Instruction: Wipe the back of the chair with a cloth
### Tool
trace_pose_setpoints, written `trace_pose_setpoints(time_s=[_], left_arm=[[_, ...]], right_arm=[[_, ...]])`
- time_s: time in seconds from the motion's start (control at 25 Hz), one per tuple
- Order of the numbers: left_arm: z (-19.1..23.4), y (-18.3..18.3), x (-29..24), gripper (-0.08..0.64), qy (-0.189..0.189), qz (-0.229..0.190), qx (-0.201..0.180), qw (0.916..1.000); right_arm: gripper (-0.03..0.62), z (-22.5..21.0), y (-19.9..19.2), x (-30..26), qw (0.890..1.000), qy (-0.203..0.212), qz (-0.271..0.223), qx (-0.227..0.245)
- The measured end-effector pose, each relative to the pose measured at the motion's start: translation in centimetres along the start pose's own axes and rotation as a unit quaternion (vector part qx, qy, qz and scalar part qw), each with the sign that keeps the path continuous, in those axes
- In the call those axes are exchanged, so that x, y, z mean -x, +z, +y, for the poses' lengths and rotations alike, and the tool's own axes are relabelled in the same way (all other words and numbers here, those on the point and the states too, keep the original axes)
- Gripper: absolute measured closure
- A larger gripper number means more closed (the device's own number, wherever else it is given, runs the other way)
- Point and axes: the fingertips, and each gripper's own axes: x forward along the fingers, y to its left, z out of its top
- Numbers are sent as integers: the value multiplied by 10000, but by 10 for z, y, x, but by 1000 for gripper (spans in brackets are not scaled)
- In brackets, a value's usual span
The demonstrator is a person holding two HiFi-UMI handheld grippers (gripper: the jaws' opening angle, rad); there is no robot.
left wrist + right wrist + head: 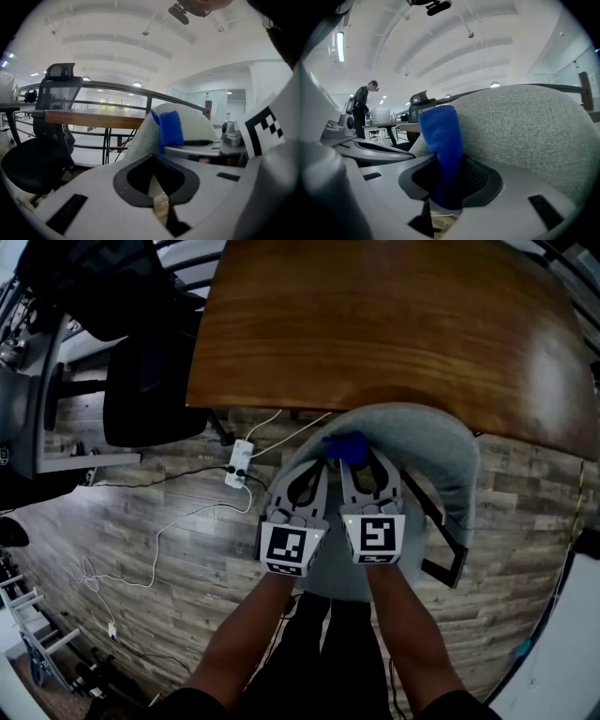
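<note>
The grey fabric chair back (pixel 427 451) curves just ahead of both grippers, below the table edge. My right gripper (pixel 357 458) is shut on a blue cloth (pixel 345 446), which is pressed against the top of the chair back. In the right gripper view the blue cloth (pixel 442 150) stands up between the jaws of the right gripper (pixel 447 165), against the grey chair back (pixel 529 136). My left gripper (pixel 320 466) sits close beside it on the left, shut with nothing in it. The left gripper view shows the left gripper (pixel 153 161), the cloth (pixel 171 127) and the chair back (pixel 143 136).
A wooden table (pixel 375 324) lies right beyond the chair. A black office chair (pixel 141 381) stands at the left. A power strip (pixel 239 463) and cables lie on the wooden floor. A person (pixel 362 107) stands far off in the right gripper view.
</note>
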Motion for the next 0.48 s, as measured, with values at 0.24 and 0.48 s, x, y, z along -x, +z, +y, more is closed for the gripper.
trace_pose_setpoints(time_s=[0.24,0.48], left_arm=[[-18,-4,-18,552,-195,10,-102,9998],[-35,-5,-33,552,-367,22,-85,9993]], right_arm=[[465,-24,0,5,9994,-320,-94,44],[465,-40,0,13,9974,-672,-138,201]])
